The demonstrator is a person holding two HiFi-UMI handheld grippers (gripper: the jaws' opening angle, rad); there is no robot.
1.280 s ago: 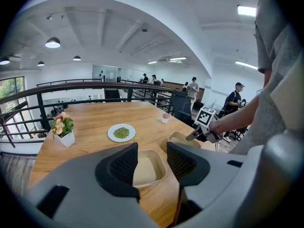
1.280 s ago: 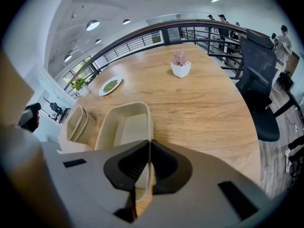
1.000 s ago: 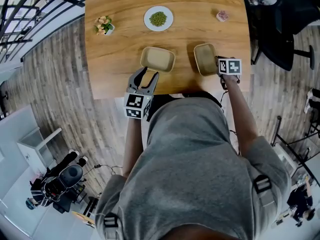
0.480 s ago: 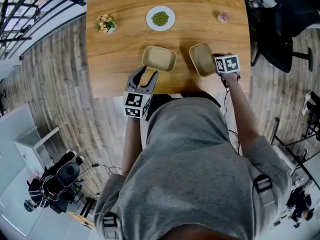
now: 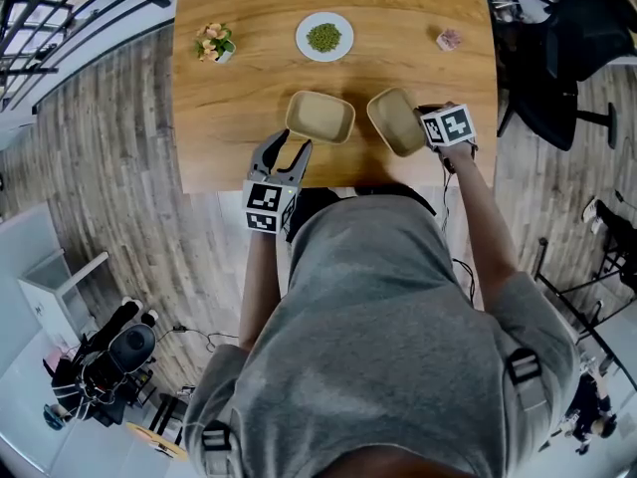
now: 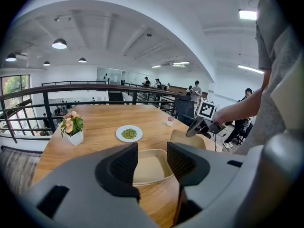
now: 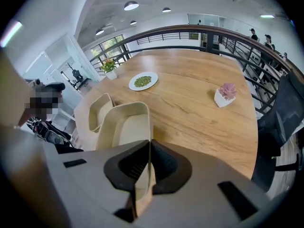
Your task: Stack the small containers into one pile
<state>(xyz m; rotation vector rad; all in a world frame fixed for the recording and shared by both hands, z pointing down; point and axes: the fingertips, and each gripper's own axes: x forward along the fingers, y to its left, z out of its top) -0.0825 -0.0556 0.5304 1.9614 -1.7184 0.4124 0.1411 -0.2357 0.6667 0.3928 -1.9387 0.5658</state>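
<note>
Two beige small containers are over the wooden table (image 5: pixel 239 98). One container (image 5: pixel 319 118) (image 6: pixel 148 167) rests flat near the front edge. My left gripper (image 5: pixel 289 148) (image 6: pixel 152 152) is open just in front of it, with nothing between the jaws. The other container (image 5: pixel 394 120) (image 7: pixel 124 126) (image 6: pixel 186 138) is lifted and tilted. My right gripper (image 5: pixel 426 127) (image 7: pixel 149 145) is shut on its right rim. In the right gripper view the resting container (image 7: pixel 96 110) lies just beyond the held one.
A white plate of green bits (image 5: pixel 324 37) sits at the back centre. A flower pot (image 5: pixel 214 43) stands back left and a small pink plant pot (image 5: pixel 449 39) back right. A black chair (image 5: pixel 562 58) stands beside the table's right edge.
My right gripper has lifted its container and carried it left toward the resting one, tilting it. The left gripper has stayed where it was.
</note>
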